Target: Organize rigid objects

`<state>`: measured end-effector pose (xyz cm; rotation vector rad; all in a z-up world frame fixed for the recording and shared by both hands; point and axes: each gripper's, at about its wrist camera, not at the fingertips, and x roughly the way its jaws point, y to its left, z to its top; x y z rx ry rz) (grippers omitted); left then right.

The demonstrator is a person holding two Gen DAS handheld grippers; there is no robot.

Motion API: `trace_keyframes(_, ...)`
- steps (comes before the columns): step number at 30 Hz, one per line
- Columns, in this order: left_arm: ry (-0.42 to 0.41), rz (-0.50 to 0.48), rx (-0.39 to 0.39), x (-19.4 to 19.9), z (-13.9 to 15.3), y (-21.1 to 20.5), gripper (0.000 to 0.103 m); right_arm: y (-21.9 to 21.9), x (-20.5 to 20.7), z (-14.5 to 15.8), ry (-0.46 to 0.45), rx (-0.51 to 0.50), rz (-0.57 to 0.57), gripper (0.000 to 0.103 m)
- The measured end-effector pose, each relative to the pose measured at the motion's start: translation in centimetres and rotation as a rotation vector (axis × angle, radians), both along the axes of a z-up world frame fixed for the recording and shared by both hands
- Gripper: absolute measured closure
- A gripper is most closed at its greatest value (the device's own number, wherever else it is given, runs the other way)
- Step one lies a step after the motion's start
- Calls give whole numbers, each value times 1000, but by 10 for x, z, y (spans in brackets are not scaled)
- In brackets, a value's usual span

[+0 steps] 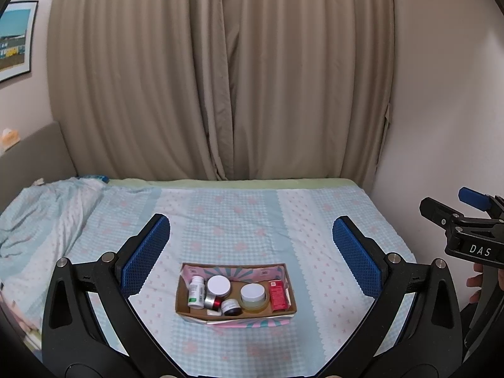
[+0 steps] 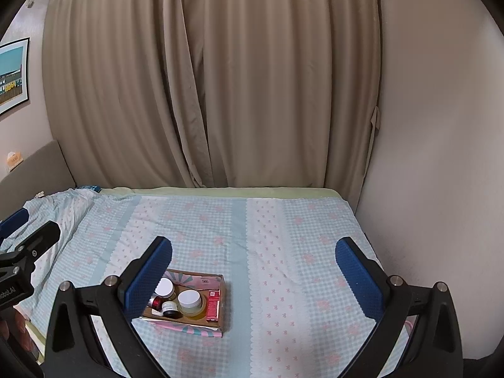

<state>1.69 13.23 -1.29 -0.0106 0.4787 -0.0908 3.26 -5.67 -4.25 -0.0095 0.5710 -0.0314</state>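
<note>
A shallow cardboard box (image 1: 237, 315) with a pink patterned rim sits on the bed. It holds a white pill bottle (image 1: 197, 291), two white-lidded jars (image 1: 219, 285) (image 1: 253, 294), a small red-banded jar (image 1: 213, 301), a small dark jar (image 1: 231, 306) and a red carton (image 1: 278, 294). My left gripper (image 1: 250, 242) is open and empty, above and short of the box. My right gripper (image 2: 253, 264) is open and empty, to the right of the box (image 2: 217, 323); its left finger hides the box's left part. The right gripper also shows at the left wrist view's right edge (image 1: 466, 217).
The bed (image 1: 252, 214) has a light blue checked sheet with pink flowers, rumpled at the left (image 1: 47, 214). Beige curtains (image 1: 220, 78) hang behind it. A wall (image 1: 441, 126) borders the bed on the right, a grey headboard (image 1: 34, 154) on the left.
</note>
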Motion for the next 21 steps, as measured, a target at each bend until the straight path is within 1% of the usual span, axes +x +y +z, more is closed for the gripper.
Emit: trace_keyframes(21,-10,7,8,5,0,2,0,1,0,0,0,2,2,0)
